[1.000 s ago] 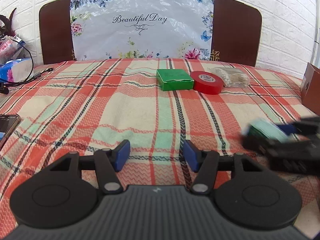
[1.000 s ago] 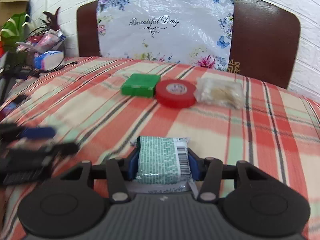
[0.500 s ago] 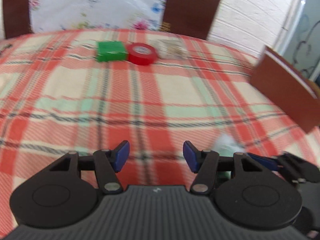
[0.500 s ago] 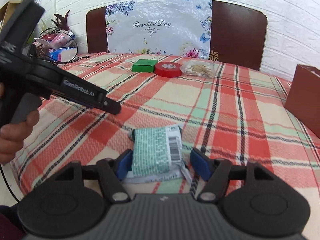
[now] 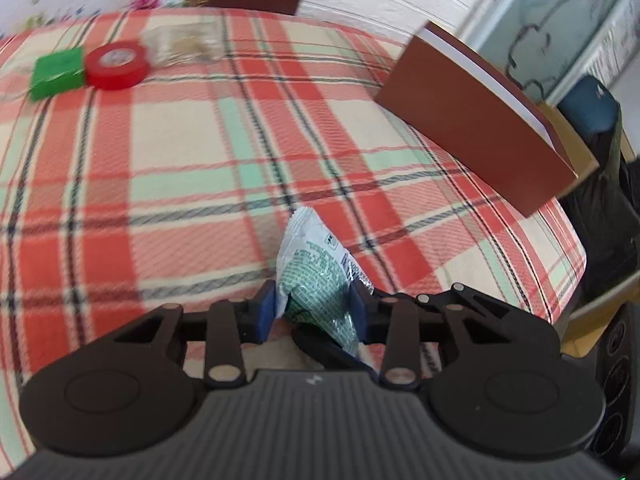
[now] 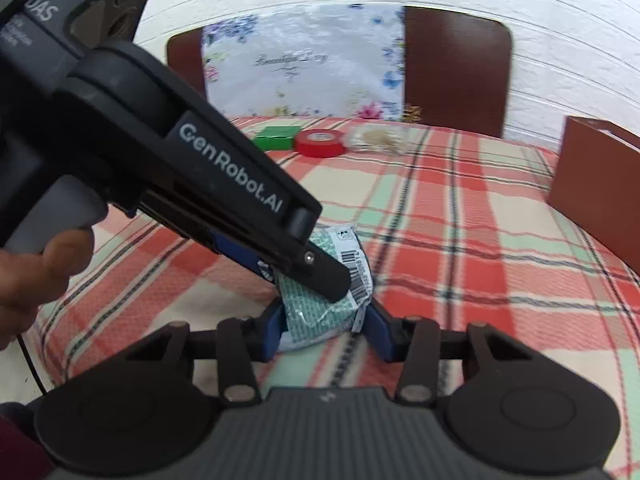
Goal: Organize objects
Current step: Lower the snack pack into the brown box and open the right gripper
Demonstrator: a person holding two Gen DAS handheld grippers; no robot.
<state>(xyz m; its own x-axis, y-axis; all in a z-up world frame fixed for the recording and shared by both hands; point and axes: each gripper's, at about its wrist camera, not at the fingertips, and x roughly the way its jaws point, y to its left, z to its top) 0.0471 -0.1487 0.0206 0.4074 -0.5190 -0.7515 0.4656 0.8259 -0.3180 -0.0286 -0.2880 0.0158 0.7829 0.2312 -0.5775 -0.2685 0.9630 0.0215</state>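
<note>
The green-and-white printed foil packet [image 5: 320, 276] sits between both claws above the red, cream and mint plaid bedspread [image 5: 168, 152]. The left claw [image 5: 312, 312], half a second ago spread over bare cloth beside the packet, has swung in and now has its blue pads [image 5: 265, 312] closed against the packet's two sides. In the right wrist view the left claw [image 6: 296, 268] reaches in from the upper left and covers the packet's [image 6: 320, 312] top. The right claw [image 6: 326, 330], which stood clearly wider than the packet half a second ago, now brackets its lower end with the pads close to it; whether they press or merely flank it I cannot tell.

At the far end of the bed the flat green box [image 5: 58, 72], red tape roll [image 5: 118, 65] and clear plastic bag of pale bits [image 5: 184, 43] lie in a touching row as before. A brown open-topped box [image 5: 480, 128] stands on the right.
</note>
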